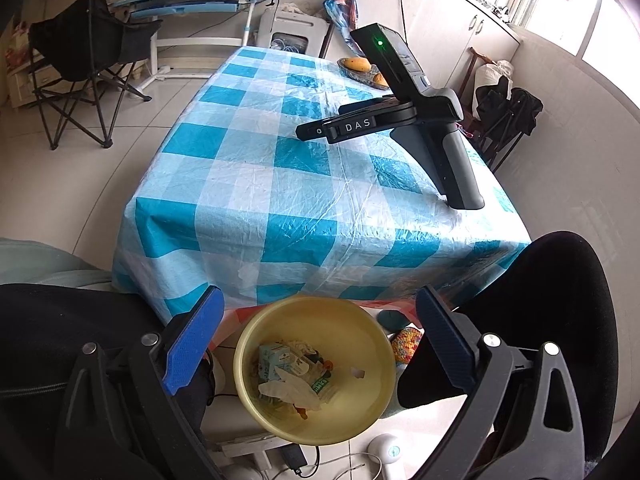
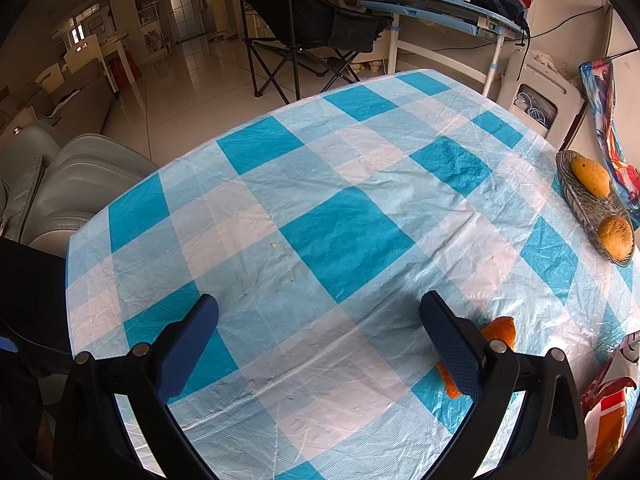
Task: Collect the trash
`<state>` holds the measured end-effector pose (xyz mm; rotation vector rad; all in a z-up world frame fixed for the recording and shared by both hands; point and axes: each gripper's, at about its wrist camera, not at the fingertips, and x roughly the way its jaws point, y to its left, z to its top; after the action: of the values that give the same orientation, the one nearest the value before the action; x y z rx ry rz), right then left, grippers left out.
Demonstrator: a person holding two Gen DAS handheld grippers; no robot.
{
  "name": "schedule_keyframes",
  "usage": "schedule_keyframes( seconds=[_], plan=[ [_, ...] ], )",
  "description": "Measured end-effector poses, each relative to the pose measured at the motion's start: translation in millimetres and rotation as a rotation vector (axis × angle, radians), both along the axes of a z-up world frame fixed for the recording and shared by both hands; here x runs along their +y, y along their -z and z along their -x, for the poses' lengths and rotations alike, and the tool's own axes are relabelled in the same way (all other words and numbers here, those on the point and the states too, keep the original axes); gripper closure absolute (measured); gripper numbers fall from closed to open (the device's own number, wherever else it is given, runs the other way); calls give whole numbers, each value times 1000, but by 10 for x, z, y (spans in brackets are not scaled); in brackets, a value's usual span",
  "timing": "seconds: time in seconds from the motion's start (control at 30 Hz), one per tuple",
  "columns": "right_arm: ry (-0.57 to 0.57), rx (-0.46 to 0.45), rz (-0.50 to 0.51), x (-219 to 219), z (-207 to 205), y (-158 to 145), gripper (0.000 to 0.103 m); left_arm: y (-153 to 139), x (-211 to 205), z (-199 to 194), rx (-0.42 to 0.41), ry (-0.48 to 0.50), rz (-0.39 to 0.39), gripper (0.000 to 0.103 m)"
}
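Note:
In the left wrist view a yellow bin (image 1: 360,344) stands on the floor below the table's near edge and holds several scraps of trash (image 1: 292,376). My left gripper (image 1: 320,340) is open and empty right above the bin. My right gripper (image 2: 320,344) is open and empty low over the blue checked tablecloth (image 2: 344,236). It also shows in the left wrist view (image 1: 316,130), over the table's right side. An orange peel (image 2: 500,330) lies on the cloth just behind my right gripper's right finger, partly hidden by it.
A glass dish (image 2: 580,204) with mangoes (image 2: 591,176) sits at the table's far right edge. A small crumb (image 2: 273,245) lies on the cloth. A folding chair (image 2: 304,24) and a desk (image 2: 432,4) stand beyond the table. A grey sofa (image 2: 60,184) is to the left.

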<state>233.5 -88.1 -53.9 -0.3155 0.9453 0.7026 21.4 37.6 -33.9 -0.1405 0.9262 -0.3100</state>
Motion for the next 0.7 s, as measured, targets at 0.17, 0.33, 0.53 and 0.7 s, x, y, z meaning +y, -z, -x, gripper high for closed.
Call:
schedule_keyframes(
  seconds=[0.17,0.33,0.53,0.7],
  plan=[
    [0,0,0,-2,-5,1,7,-8,25,2,-2,-8,3,10],
    [0,0,0,-6,-11,3,7,-12,10,9,-4,-1,3,10],
    [0,0,0,-1,-7,2,7,-16,-2,11,-5,3,3,10],
    [0,0,0,-1,-10,2,7,-15,-2,11,-5,3,2,10]
  ],
)
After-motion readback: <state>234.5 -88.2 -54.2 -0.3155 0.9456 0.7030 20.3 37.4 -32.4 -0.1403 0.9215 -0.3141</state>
